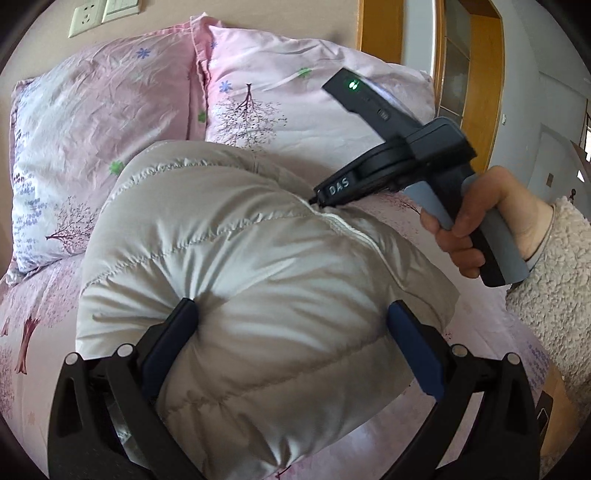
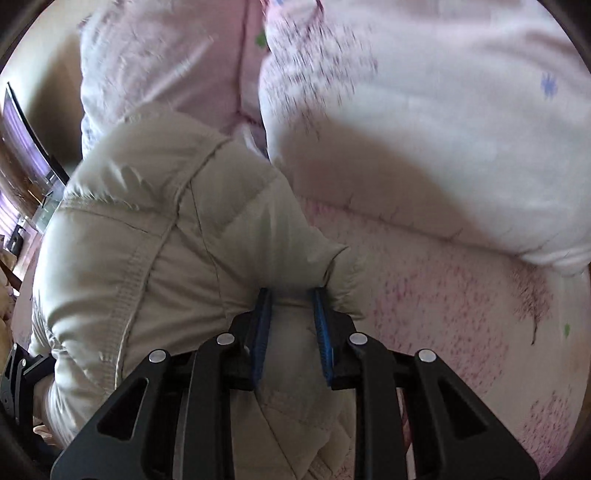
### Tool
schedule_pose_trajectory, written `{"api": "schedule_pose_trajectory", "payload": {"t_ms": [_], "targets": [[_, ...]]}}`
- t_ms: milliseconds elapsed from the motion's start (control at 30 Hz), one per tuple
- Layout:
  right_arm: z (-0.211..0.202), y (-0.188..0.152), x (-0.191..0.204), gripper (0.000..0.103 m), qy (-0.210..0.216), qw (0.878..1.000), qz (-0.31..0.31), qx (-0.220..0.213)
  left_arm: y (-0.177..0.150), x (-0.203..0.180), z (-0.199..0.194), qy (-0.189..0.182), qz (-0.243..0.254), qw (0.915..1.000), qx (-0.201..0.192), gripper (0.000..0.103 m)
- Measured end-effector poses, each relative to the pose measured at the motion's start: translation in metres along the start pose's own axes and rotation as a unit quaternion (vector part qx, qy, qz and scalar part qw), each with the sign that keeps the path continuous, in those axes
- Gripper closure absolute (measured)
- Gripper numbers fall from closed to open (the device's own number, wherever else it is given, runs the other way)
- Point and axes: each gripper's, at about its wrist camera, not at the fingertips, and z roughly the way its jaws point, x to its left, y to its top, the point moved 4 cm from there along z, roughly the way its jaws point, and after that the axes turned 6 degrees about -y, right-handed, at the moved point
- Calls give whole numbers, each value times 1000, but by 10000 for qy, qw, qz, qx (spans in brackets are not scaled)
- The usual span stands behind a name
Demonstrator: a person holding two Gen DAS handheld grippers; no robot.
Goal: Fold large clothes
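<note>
A bedroom in a home: a bed (image 1: 44, 306) made up with pink tree-printed sheets, two matching pillows (image 1: 99, 122) against a beige wall, a wall socket (image 1: 86, 18) and switch plate above them, and a wooden door frame (image 1: 380, 29) opening toward another room on the right.

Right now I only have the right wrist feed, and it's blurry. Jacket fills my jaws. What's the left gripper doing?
Observer: The left gripper has its fingers spread wide around a thick bundle of the grey puffer jacket, fabric bulging between them.
Operator: Is my right gripper gripping at an edge or mid-panel?
Observer: At an edge: in the left wrist view the right gripper's tip meets the jacket by a white zipper line.
Operator: What's beyond the jacket?
Observer: Two pink floral pillows side by side against the wall, the jacket bundle reaching up to them.
</note>
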Motion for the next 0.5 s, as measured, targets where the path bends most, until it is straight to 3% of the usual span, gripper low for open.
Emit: {"api": "schedule_pose_trajectory", "payload": {"t_ms": [167,333,400,467,500], "targets": [[15,-2,-7,81,121,9994,171,268,2,-4,1,94,171,9998,-5,2],[2,-9,0,77,-222,9996,96,-141,12,11,-49,-258,-354,9986,-281,2],[-10,-14,3,74,-373,9987,60,-329,16,29,-70,72,-431,9980,-463,2],[-37,-27,6,56,-467,9964,194,-680,18,47,-78,360,-481,9971,-474,2],[-54,-34,7,53,-403,9946,289,-912,18,60,-77,506,-568,9963,-393,2]]}}
